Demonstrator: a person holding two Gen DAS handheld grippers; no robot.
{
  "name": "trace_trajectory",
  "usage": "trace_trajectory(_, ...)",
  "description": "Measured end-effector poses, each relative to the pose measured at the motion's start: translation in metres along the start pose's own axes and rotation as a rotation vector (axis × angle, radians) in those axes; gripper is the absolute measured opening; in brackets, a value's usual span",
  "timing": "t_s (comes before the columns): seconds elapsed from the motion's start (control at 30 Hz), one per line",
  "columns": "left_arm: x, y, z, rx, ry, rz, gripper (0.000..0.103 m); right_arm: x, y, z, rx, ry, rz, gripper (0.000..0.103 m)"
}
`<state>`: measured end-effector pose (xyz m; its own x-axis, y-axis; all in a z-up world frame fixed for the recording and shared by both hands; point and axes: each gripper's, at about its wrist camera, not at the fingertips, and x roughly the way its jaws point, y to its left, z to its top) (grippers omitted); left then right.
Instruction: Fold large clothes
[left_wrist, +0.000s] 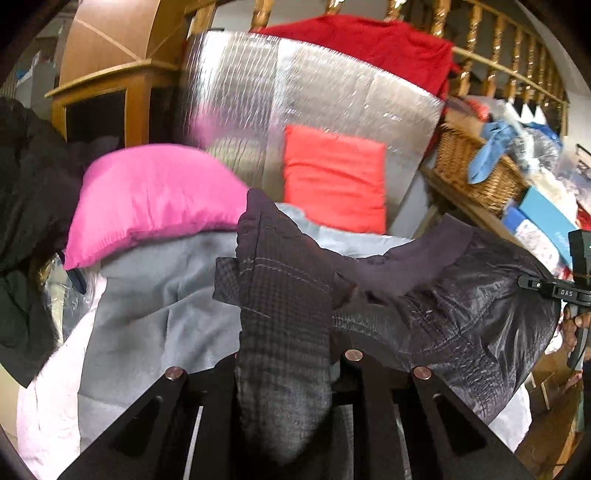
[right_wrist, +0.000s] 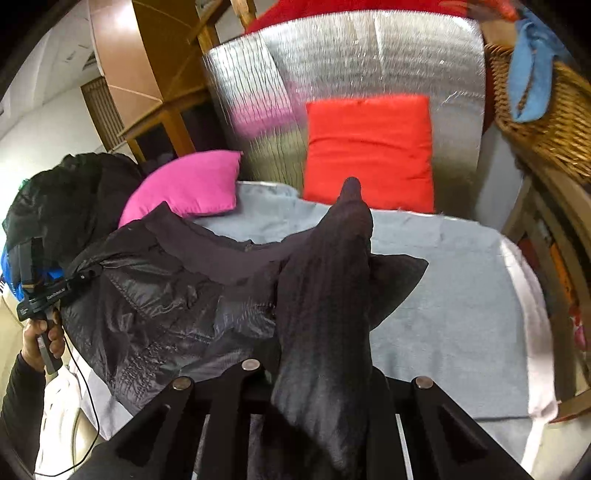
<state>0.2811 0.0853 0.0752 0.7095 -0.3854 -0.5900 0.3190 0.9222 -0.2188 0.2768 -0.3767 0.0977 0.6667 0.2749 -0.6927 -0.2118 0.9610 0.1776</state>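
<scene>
A large dark shiny jacket (left_wrist: 461, 314) hangs stretched between my two grippers above a grey blanket (left_wrist: 147, 317) on a bed. My left gripper (left_wrist: 291, 369) is shut on a bunched fold of the jacket with a checked lining. My right gripper (right_wrist: 321, 376) is shut on another dark fold of the jacket (right_wrist: 166, 314) that stands up between its fingers. The right gripper also shows in the left wrist view (left_wrist: 532, 282), clamped on the jacket's far edge. The left gripper shows in the right wrist view (right_wrist: 85, 275), likewise on the jacket's edge.
A pink pillow (left_wrist: 155, 199) and a red pillow (left_wrist: 332, 177) lie at the bed's head against a silver foil panel (left_wrist: 314, 85). A wicker basket (left_wrist: 476, 173) with blue cloth stands right. Dark clothes (left_wrist: 26, 206) pile left. Wooden railing behind.
</scene>
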Motion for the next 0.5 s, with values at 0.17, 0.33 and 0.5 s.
trace_trajectory(0.17,-0.034,-0.019,-0.032,0.011,-0.044,-0.033,0.017,-0.051,-0.002,-0.036,0.009,-0.056,0.002,0.015)
trace_trajectory(0.33,-0.033,-0.042,-0.095,-0.004,-0.046,-0.047,0.017,-0.062,-0.005,-0.097,0.04,-0.071,-0.007,0.015)
trace_trajectory(0.5,0.008,-0.028,-0.184,-0.092,0.084,-0.043,0.019,-0.028,-0.037,-0.196,0.178,-0.013,0.026,0.015)
